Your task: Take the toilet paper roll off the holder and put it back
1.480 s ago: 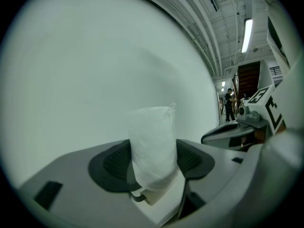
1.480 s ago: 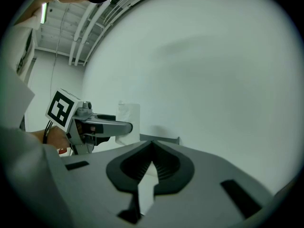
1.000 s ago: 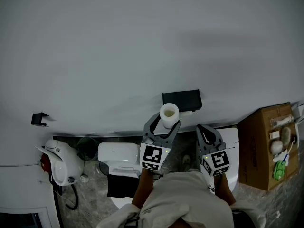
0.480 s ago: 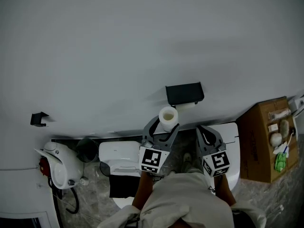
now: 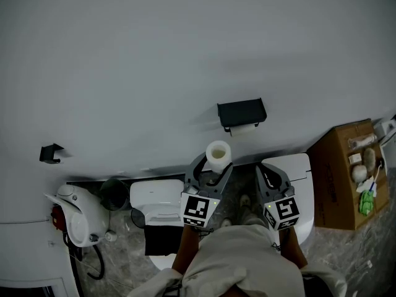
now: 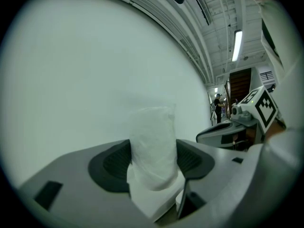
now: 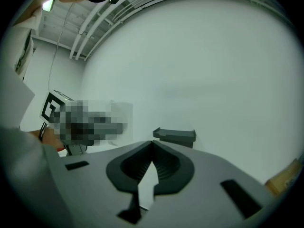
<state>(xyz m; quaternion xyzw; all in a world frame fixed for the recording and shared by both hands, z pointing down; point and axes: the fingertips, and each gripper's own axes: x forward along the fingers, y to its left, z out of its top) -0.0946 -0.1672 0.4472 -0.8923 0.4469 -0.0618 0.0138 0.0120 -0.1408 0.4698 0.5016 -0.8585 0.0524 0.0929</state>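
Note:
The white toilet paper roll [image 5: 218, 155] stands upright between the jaws of my left gripper [image 5: 212, 169], which is shut on it. It hangs in the air below and left of the black holder [image 5: 241, 112] on the white wall, apart from it. In the left gripper view the roll [image 6: 153, 146] fills the gap between the dark pads [image 6: 111, 165], with a loose sheet hanging below it. My right gripper [image 5: 270, 177] hovers beside it to the right, shut and holding nothing. Its view looks at the holder [image 7: 174, 135] just past its closed tips [image 7: 152, 144].
A white toilet [image 5: 158, 204] sits below the left gripper, and a white lid or seat [image 5: 301, 184] lies to the right. A cardboard box [image 5: 345, 175] holding small items stands at far right. A white appliance [image 5: 77, 214] and a small black wall hook [image 5: 51, 153] are at left.
The gap between the roll and the holder has grown: the left gripper has carried the roll down and away from it. The right gripper has barely moved.

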